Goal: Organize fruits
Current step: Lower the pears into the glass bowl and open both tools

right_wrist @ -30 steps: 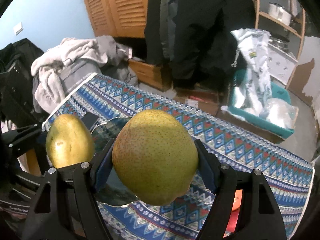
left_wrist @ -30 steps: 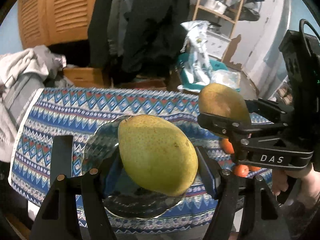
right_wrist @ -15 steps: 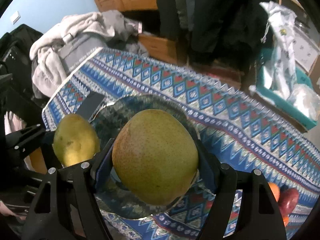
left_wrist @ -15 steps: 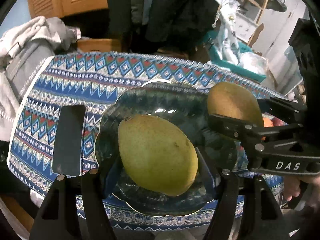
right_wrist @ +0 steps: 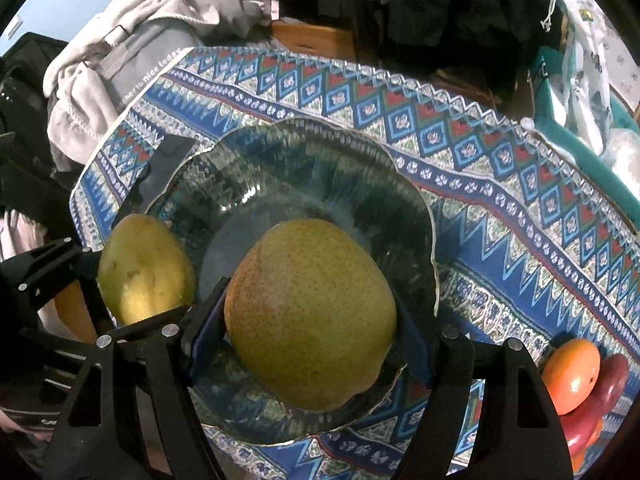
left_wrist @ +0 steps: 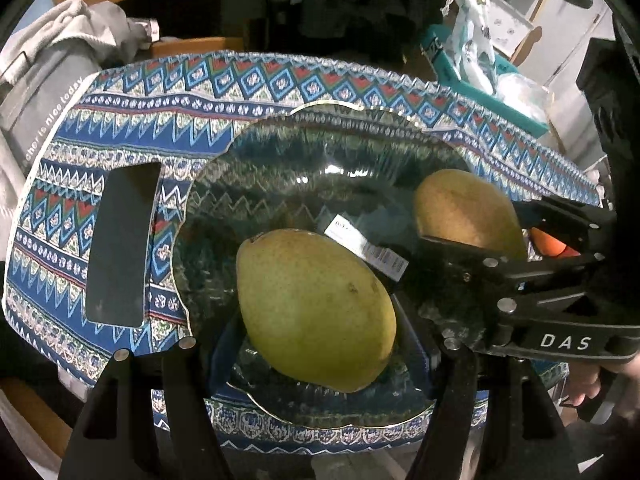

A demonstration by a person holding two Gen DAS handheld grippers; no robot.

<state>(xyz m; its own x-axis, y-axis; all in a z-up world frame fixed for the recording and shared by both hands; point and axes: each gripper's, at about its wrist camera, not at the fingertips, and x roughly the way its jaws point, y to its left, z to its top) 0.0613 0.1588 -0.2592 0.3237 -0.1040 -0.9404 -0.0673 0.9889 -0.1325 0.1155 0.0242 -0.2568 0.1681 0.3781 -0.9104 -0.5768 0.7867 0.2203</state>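
The left gripper (left_wrist: 316,344) was clamped on a yellow-green pear (left_wrist: 316,308), its blue pads pressed against both sides of the fruit. It hovered low over the near part of a glass plate (left_wrist: 320,152) with a scalloped, gold-edged rim; whether the pear touched the glass could not be told. The right gripper (right_wrist: 312,340) gripped a second pear (right_wrist: 310,312), rounder and flushed orange on one side, likewise over the plate's near half. In the left wrist view the right gripper entered from the right with its pear above the plate's right portion, just beside a barcode sticker (left_wrist: 366,248) seen through the glass. The plate rested on a counter covered by a blue patterned cloth (left_wrist: 200,88). A flat black rectangle (left_wrist: 120,244) lay on the cloth just left of the plate. To the right of the plate, an orange (right_wrist: 572,376) leaned against a dark red fruit (right_wrist: 600,396). A pile of grey clothing (right_wrist: 132,40) sat beyond the counter's far left corner.
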